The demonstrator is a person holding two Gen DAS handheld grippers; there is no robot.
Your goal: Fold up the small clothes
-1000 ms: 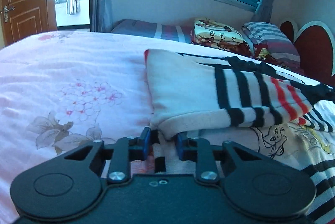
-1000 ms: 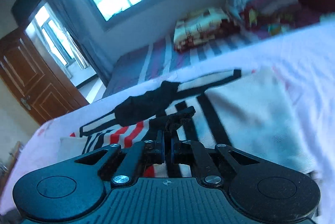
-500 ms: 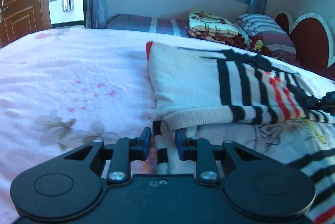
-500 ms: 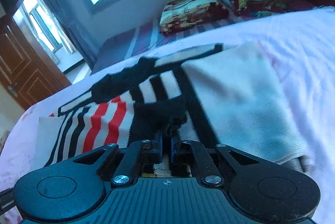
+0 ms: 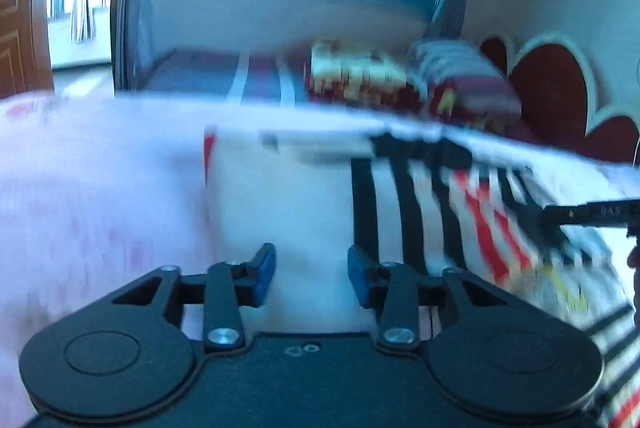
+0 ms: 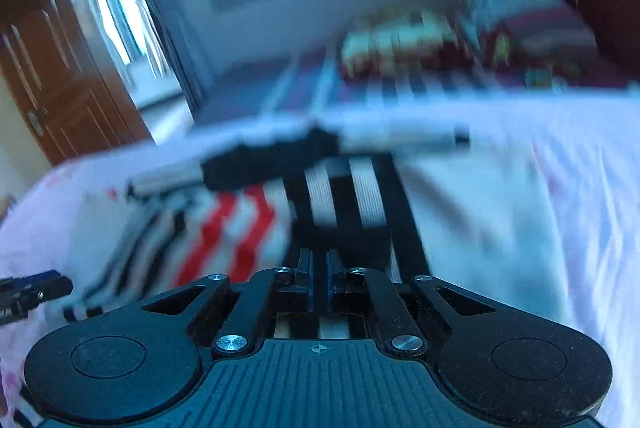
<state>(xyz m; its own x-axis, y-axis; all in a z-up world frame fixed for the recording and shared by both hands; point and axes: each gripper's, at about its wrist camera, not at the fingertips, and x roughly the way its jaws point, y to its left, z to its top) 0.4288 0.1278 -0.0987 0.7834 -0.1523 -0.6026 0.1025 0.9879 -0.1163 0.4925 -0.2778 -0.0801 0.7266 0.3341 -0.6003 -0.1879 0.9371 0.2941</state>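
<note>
Big soft pink floral bedspread [image 5: 100,196] covers the bed, everything's motion-blurred. On it lies the small knit sweater [image 5: 304,204], folded over, cream with black and red stripes. Left gripper [image 5: 311,274] is opening, blue pads spread with cream knit showing in the gap, not pinched. Right gripper [image 6: 319,278] is pressed together on the sweater's black striped edge.

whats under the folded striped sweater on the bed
The cream knit sweater with black and red stripes lies on a pink floral bedspread. At its right edge a white cloth with a cartoon print pokes out. How far that cloth runs underneath is covered.
</note>
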